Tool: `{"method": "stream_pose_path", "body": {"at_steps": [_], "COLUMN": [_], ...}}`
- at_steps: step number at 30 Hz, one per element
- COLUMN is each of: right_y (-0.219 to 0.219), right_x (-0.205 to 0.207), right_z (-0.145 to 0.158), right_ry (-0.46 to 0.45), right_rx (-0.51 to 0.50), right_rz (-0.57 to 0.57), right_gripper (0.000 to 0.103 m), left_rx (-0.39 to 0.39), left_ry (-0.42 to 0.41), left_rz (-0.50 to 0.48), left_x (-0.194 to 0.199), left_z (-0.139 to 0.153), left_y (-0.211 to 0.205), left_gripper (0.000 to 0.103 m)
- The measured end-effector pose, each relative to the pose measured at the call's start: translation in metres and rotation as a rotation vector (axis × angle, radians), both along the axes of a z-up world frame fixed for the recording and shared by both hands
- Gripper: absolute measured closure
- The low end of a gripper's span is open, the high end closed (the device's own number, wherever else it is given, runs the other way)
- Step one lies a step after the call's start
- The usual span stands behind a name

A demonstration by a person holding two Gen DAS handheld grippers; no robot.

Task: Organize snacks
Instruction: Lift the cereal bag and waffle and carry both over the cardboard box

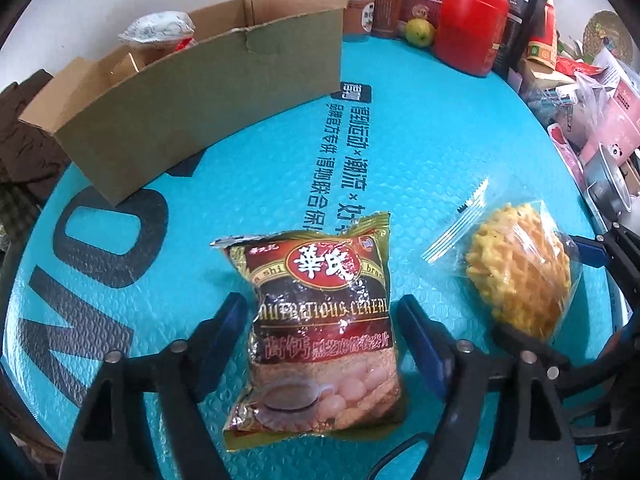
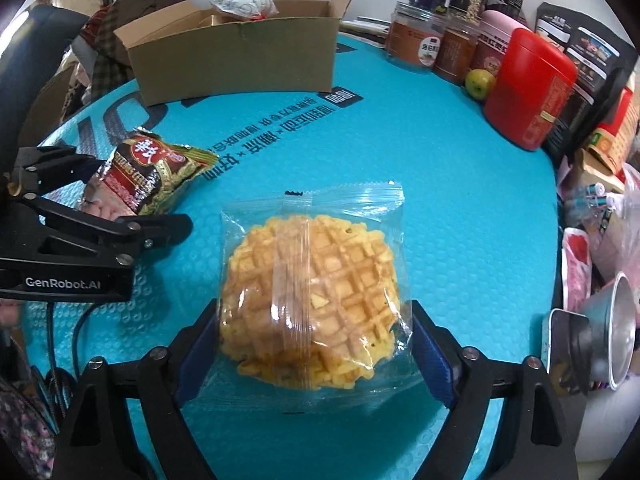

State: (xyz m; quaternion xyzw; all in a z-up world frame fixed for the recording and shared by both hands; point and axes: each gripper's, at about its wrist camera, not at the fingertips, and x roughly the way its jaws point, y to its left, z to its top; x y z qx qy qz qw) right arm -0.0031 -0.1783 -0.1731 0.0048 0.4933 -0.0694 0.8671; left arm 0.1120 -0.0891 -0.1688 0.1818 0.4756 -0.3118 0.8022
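Note:
A cereal packet (image 1: 324,332), red and gold, lies flat on the blue mat. My left gripper (image 1: 320,340) is open, one finger on each side of the packet, with gaps on both sides. A clear-wrapped yellow waffle bun (image 2: 312,304) lies on the mat. My right gripper (image 2: 316,344) is open around it, blue pads close to the wrapper's sides. The bun also shows in the left wrist view (image 1: 520,272), and the packet in the right wrist view (image 2: 140,176). An open cardboard box (image 1: 192,116) stands at the far left with a white bag (image 1: 160,30) in it.
Jars (image 2: 420,36), a red tin (image 2: 528,88), a green fruit (image 2: 480,82) and dark pouches (image 2: 588,72) line the far right. Clutter and a metal cup (image 2: 616,328) crowd the right edge. The blue mat (image 1: 420,152) covers the round table.

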Motion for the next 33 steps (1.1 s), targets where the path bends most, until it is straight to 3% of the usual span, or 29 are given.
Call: {"method": "stream_pose_path", "body": {"at_steps": [1, 6, 10, 11, 12, 13, 24, 33], "right_y": [0.000, -0.003, -0.004, -0.004, -0.004, -0.003, -0.003, 0.004], "right_x": [0.000, 0.004, 0.006, 0.006, 0.004, 0.004, -0.001, -0.016], "right_z": [-0.001, -0.005, -0.005, -0.005, -0.003, -0.001, 0.001, 0.010], "right_ry": [0.003, -0.013, -0.018, -0.024, -0.040, -0.044, -0.052, -0.087], "right_rx": [0.001, 0.030, 0.030, 0.030, 0.029, 0.025, 0.034, 0.074], "right_rz": [-0.002, -0.005, -0.005, -0.004, 0.001, 0.006, -0.002, 0.006], "right_gripper": [0.012, 0.001, 0.000, 0.003, 0.017, 0.022, 0.025, 0.026], "left_rx": [-0.008, -0.024, -0.035, -0.041, -0.048, -0.055, -0.094, -0.135], "left_ry": [-0.010, -0.006, 0.003, 0.006, 0.010, 0.017, 0.061, 0.043], "left_rz": [-0.001, 0.016, 0.021, 0.023, 0.027, 0.027, 0.046, 0.066], "left_x": [-0.002, -0.001, -0.002, -0.002, -0.003, -0.003, -0.004, -0.014], "left_z": [0.002, 0.004, 0.004, 0.005, 0.005, 0.005, 0.007, 0.020], "left_y": [0.001, 0.003, 0.006, 0.007, 0.009, 0.010, 0.024, 0.040], "left_gripper": [0.049, 0.052, 0.053, 0.053, 0.054, 0.054, 0.056, 0.057]}}
